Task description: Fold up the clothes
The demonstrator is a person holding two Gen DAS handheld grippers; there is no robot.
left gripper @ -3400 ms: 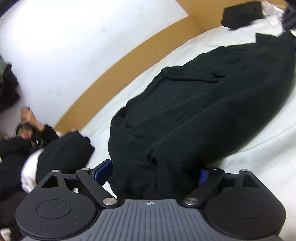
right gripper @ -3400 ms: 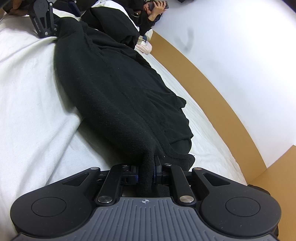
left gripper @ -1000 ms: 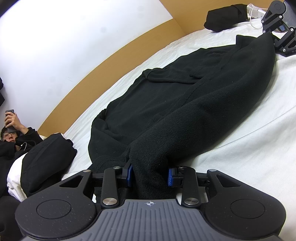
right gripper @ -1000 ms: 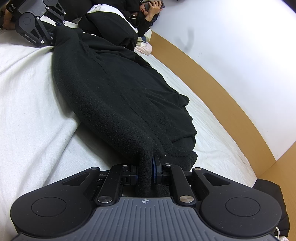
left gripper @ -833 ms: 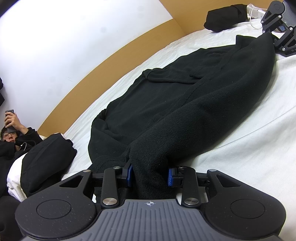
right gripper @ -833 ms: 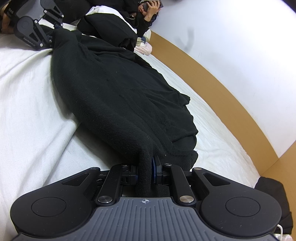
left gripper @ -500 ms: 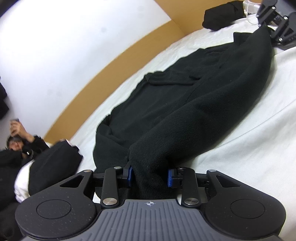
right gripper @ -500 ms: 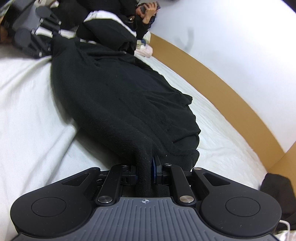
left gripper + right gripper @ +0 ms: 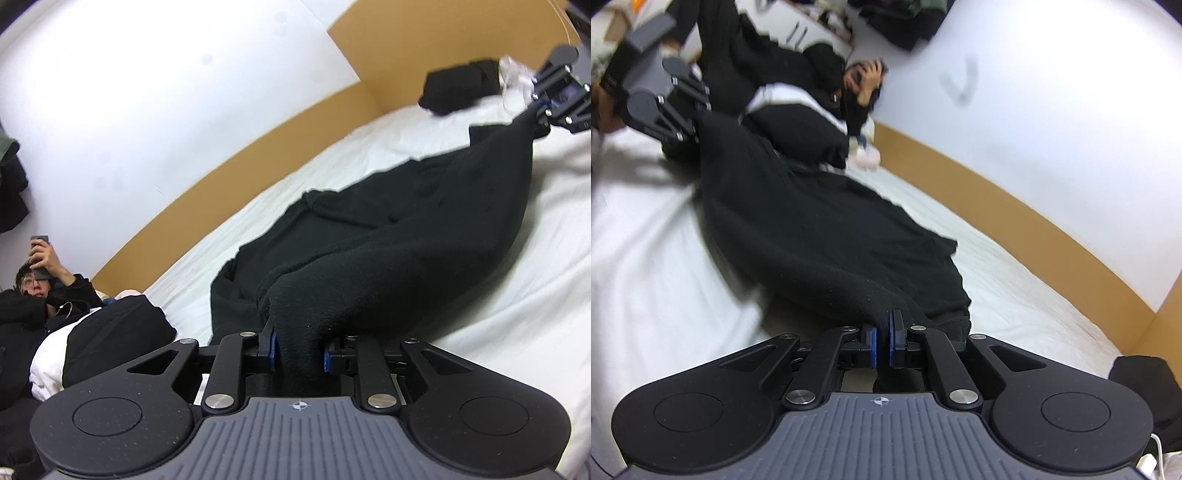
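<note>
The black fleece garment was stretched along the white bed, one end pinched in each gripper so that its near edge could be carried over as a fold. A thick bunch was being squeezed tighter by the left gripper. The right gripper was clamped nearly together on thin cloth. The far side lay toward the bed's wall edge.

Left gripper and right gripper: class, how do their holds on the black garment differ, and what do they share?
The left gripper pinches a thick bunch of the black garment, fingers set apart and closing; the right gripper clamps a thin fold, fingers nearly together. The left grips the end near the lying person; the right grips the opposite end. Both hold the same garment above the white bed.
</note>
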